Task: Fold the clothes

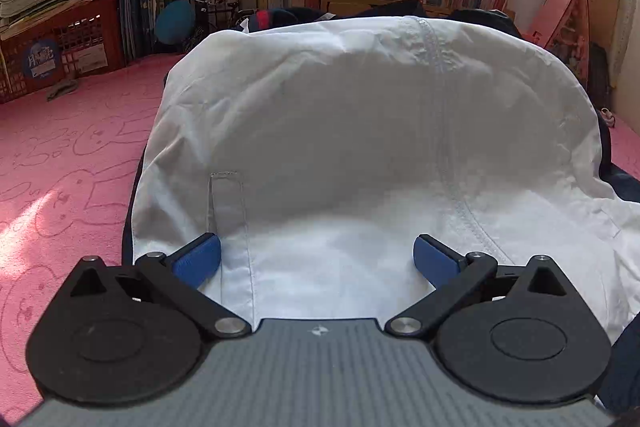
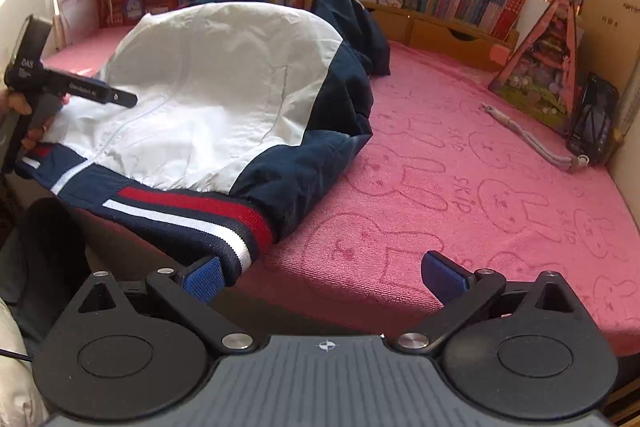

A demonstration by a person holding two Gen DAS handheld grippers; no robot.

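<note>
We see the jacket (image 2: 224, 107) lying inside out on the pink blanket (image 2: 460, 187) — white lining up, striped hem (image 2: 192, 215) at the near edge. Left gripper (image 1: 317, 261) hangs spread over the lining (pinching nothing); right gripper (image 2: 322, 279) is spread beside the hem.

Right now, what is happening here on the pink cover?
A person holding a gripper in each hand is working on a jacket that lies on the pink blanket, its white lining facing up. The left gripper is open, low over the white lining near its edge, gripping nothing. The right gripper is also open, near the jacket's striped hem at the bed's front edge. The jacket looks only loosely bunched, not yet neatly folded.
</note>
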